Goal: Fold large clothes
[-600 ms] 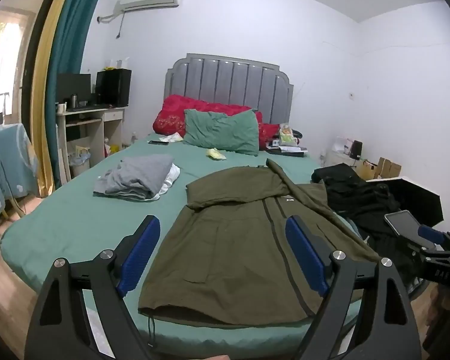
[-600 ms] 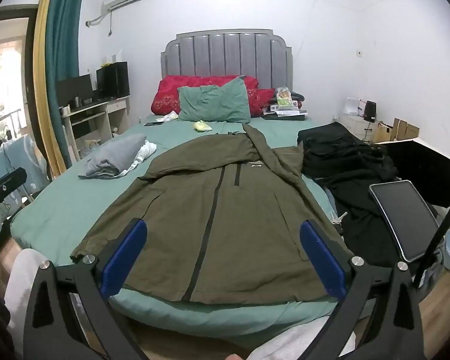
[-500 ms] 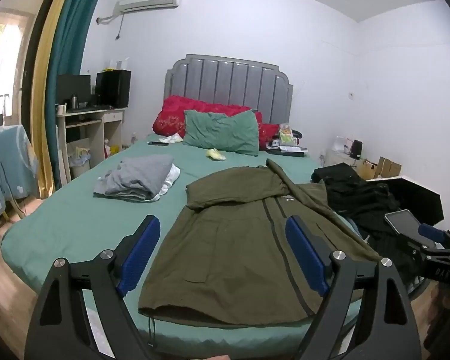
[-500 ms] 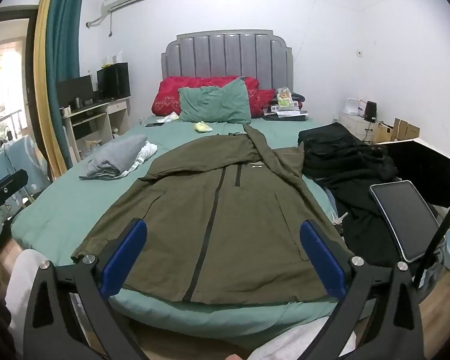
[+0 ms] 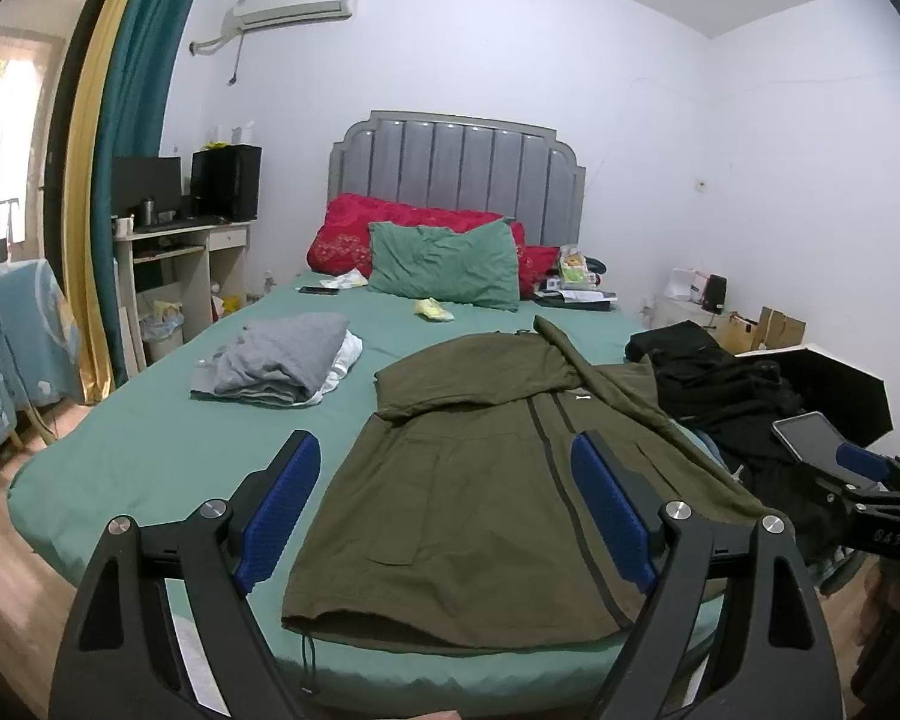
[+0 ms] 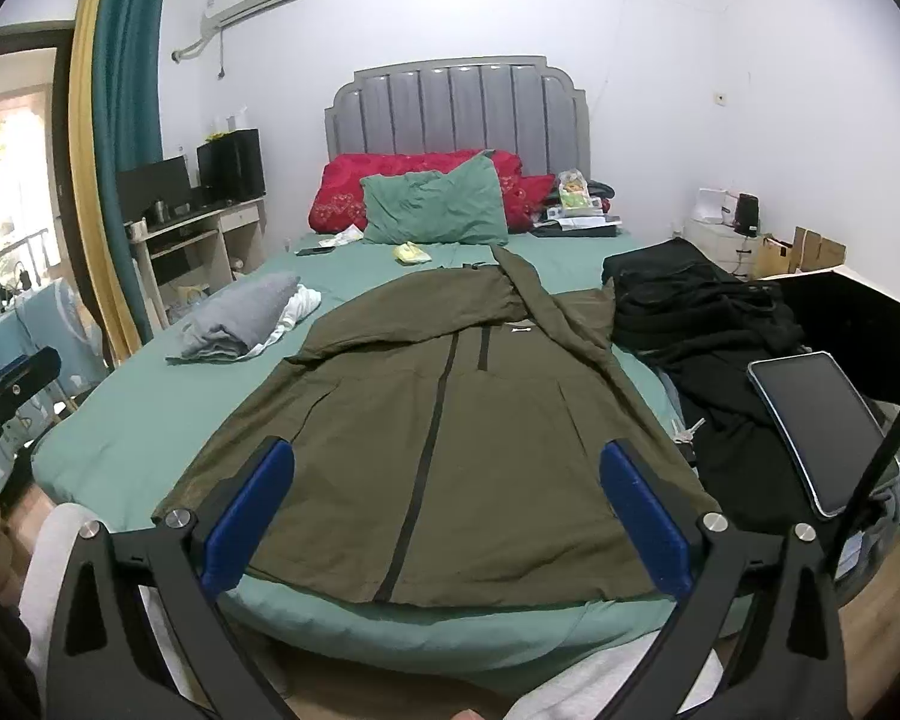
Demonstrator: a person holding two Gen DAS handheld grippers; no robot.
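A large olive-green hooded jacket [image 5: 480, 492] lies spread flat, front up, zipper closed, on the green bed [image 5: 150, 450]; it also shows in the right wrist view [image 6: 450, 444]. Its hem lies at the bed's near edge, its hood toward the pillows. My left gripper [image 5: 444, 510] is open and empty, held in the air before the hem. My right gripper [image 6: 444, 516] is open and empty, also short of the hem. The right gripper's tip shows at the right edge of the left wrist view [image 5: 870, 480].
A folded grey and white pile [image 5: 282, 360] lies left of the jacket. Black clothes [image 6: 702, 324] are heaped on the bed's right side, with a tablet [image 6: 816, 426] on a stand. Pillows [image 5: 444, 264] and small items sit by the headboard. A desk [image 5: 174, 276] stands at left.
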